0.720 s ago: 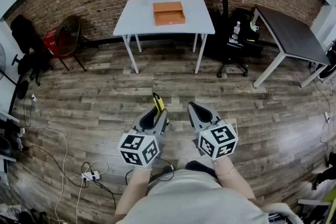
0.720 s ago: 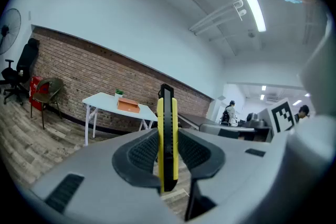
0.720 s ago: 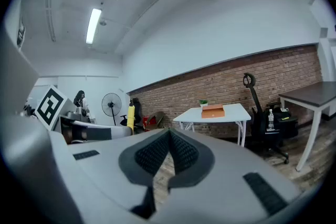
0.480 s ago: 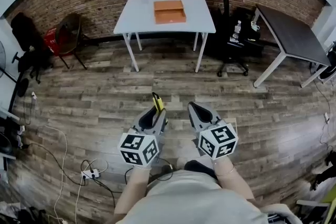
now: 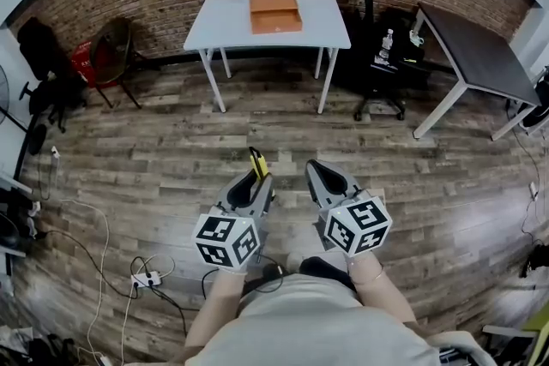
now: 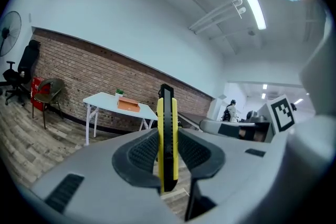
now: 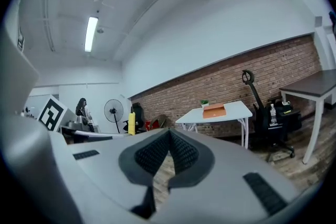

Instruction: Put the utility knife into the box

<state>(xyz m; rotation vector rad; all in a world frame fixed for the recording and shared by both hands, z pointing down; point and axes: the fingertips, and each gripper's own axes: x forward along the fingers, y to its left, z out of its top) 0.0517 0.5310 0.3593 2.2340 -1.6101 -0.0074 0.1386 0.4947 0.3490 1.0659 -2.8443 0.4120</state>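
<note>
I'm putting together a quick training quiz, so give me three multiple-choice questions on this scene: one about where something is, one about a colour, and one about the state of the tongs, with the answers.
1. Where is the orange box?
A. on the white table
B. on the floor
C. on a chair

2. What colours is the knife?
A. red and white
B. yellow and black
C. all blue

3. How are the right tongs?
A. wide open
B. shut with nothing in them
C. shut on the knife

Answers:
1 A, the head view shows the box on the tabletop.
2 B, the left tongs grip a yellow body with a black strip.
3 B, the right gripper view shows them closed together and empty.
</note>
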